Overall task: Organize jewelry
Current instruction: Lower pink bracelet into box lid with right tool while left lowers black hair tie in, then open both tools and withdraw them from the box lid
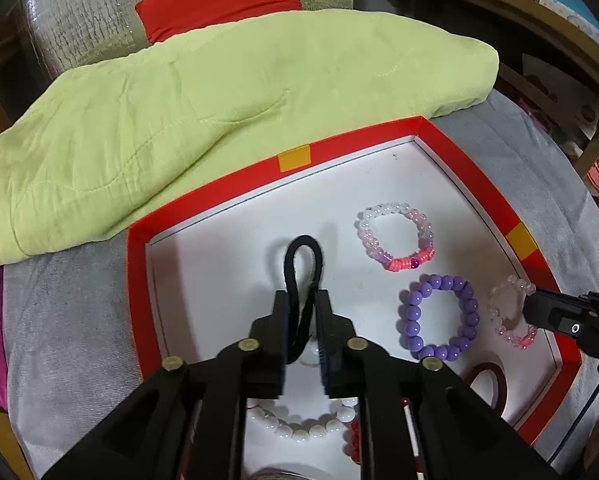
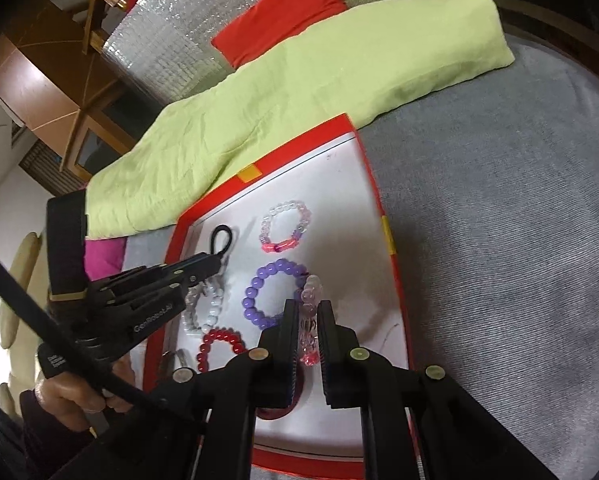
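Observation:
A red-rimmed white tray (image 1: 219,184) (image 2: 391,280) lies on a grey cover. My left gripper (image 1: 302,294) (image 2: 215,264) is over the tray's left part, shut on a black hair band (image 1: 299,248) (image 2: 221,236) whose loop sticks out past the fingertips. My right gripper (image 2: 308,304) (image 1: 535,308) is at the tray's right side, shut on a pale pink clear-bead bracelet (image 2: 311,292) (image 1: 499,292), squashed flat between the pads. On the tray floor lie a purple bead bracelet (image 1: 439,316) (image 2: 273,300) and a clear-and-coral bracelet (image 1: 395,236) (image 2: 285,226).
Nearer me on the tray lie a white bead bracelet (image 1: 299,424) (image 2: 203,308), a red bead bracelet (image 2: 219,344) and a dark red band (image 1: 491,388). A folded green quilt (image 1: 219,100) borders the tray's far edge. A person's hand (image 2: 71,396) holds the left gripper's handle.

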{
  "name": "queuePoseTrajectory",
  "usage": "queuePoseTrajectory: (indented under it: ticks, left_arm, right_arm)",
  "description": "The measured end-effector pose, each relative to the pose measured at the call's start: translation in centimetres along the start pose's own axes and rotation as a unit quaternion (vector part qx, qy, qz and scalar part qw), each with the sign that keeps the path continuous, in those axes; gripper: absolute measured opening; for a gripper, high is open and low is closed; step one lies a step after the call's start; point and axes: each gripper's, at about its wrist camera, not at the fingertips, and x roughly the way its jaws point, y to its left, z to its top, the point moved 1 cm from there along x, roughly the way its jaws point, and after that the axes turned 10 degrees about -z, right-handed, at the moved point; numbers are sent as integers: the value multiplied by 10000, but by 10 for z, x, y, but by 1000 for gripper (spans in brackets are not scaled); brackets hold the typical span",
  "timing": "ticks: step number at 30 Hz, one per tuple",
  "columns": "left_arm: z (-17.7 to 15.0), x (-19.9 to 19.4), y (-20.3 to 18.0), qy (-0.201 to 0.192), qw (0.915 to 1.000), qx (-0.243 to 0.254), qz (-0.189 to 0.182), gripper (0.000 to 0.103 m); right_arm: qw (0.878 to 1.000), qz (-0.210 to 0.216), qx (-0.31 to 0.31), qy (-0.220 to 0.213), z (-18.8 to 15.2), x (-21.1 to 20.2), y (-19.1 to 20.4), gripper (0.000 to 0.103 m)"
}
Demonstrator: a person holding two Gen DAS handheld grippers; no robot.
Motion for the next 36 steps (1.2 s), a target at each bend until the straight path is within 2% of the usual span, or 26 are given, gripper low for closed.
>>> queuePoseTrajectory:
  ticks: [1, 2, 3, 5, 7, 13, 15, 17, 19, 23, 28, 34, 36]
  left_arm:
    - [0, -1, 0, -21, 10000, -12, 21, 26]
    - [0, -3, 0, -78, 9999, -32, 55, 36]
    - [-1, -7, -1, -141, 9999, -25, 79, 41]
    - [-2, -15, -5, -287, 9994, 36, 181, 54]
    - [-5, -25, -8, -405, 9987, 14, 324, 57]
    - [-30, -67, -18, -784, 9951, -223, 566, 71]
    - [-42, -82, -20, -944, 9927, -358, 657, 79]
    - [-58, -95, -24, -1067, 9892, -523, 860, 82]
    - [-73, -107, -27, -1163, 9852, -674, 1063, 83]
    - [-94, -123, -28, -1190, 9785, -939, 1398, 87]
    - [-120, -138, -29, -1135, 9660, -1179, 2002, 87]
    - [-140, -155, -36, -1373, 9619, -1187, 2044, 87]
    - [-144, -161, -39, -1461, 9621, -1169, 1981, 87]
  right_arm:
    - [10000, -13, 1, -26, 1, -1, -1, 12]
    - [10000, -32, 4, -59, 2, -2, -1, 12]
    - [9999, -66, 9, -102, 2, -4, -2, 12]
    - [9999, -56, 27, -159, 4, -7, -3, 21]
    - [9997, -37, 71, -244, 5, -12, -4, 27]
    - [9984, -5, 181, -544, 12, -29, -11, 27]
    - [9981, -185, 93, -573, 13, -34, -9, 28]
    - [9977, -329, -61, -592, 12, -37, -4, 46]
    - [9968, -412, -237, -648, 8, -44, 2, 54]
    - [9932, -580, -655, -762, -2, -56, 17, 57]
    - [9899, -713, -926, -807, -19, -70, 24, 58]
    - [9865, -827, -1123, -856, -45, -90, 29, 59]
    - [9846, -937, -1179, -887, -55, -96, 33, 62]
